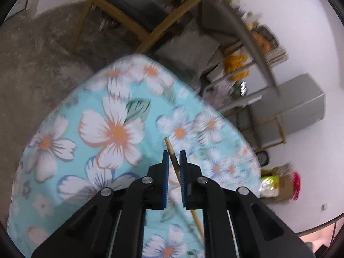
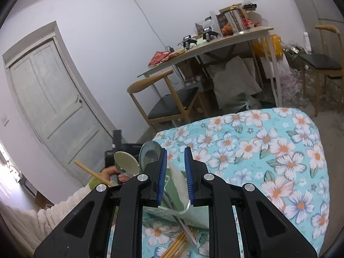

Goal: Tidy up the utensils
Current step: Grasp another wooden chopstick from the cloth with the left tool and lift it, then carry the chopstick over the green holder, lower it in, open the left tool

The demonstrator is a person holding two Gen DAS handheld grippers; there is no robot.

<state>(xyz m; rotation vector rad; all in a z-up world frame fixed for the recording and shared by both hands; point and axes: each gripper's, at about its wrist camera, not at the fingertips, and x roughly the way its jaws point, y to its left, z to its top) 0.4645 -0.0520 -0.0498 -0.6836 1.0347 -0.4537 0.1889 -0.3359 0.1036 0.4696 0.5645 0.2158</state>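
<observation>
Closest in, the left gripper [image 1: 174, 158] has its blue jaws drawn in around a single wooden chopstick [image 1: 174, 165]; the left view is smeared, so I can only say they seem to pinch it near its upper end, not that the hold is firm. The stick's long axis runs aslant, its free tip [image 1: 166, 138] pointing up and away over the flowered worktop [image 1: 90, 116], its lower length passing back under the gripper. The right gripper [image 2: 175, 163] has its jaws closed on the rim of a greenish container [image 2: 175, 190] holding spoons [image 2: 150, 153], whose bowls stick up and lean left. Below it, more chopsticks [image 2: 177, 244] lie loose in a fan on the cloth, beside a flat metal handle. Further left, a hand [image 2: 108, 175] in a fleecy sleeve carries that same slanted stick. The risks I would judge: a thin round stick held near one end may pivot or slip out between the pads, and the container, gripped only by its edge and already tilted, could tip and spill its spoons if jolted while the stick is fed in. Beyond, a chair and cluttered table stand by the wall.
</observation>
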